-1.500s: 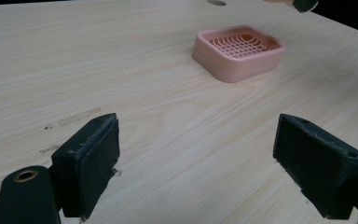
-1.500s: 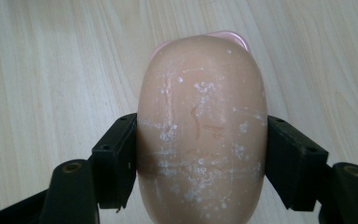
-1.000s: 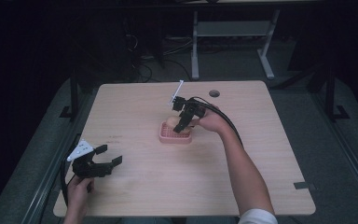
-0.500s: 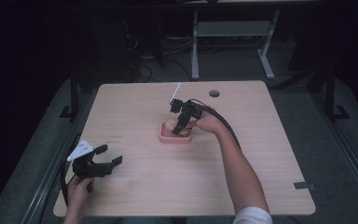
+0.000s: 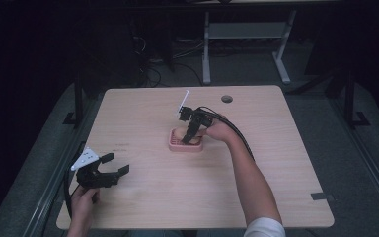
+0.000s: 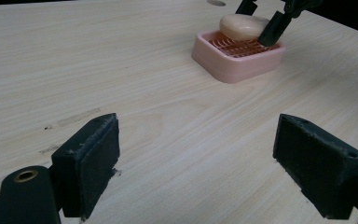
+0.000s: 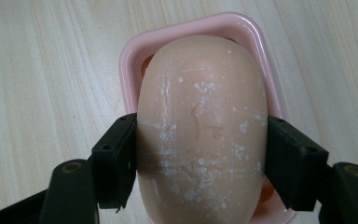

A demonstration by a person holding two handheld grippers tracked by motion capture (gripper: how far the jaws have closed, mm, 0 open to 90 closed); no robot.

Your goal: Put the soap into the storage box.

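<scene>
Gripping soap (image 7: 200, 135), right tongs (image 7: 200, 149) inside dish (image 7: 130, 79) rim.

The right gripper (image 5: 186, 139) has been lowered slightly over the pink soap dish (image 5: 185, 146), with the soap bar (image 7: 200, 126) now seen clasped between its two pads.

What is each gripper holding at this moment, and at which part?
The right gripper holds the bar of soap across its two long sides, over the pink soap dish. The left gripper is open and holds nothing.
</scene>
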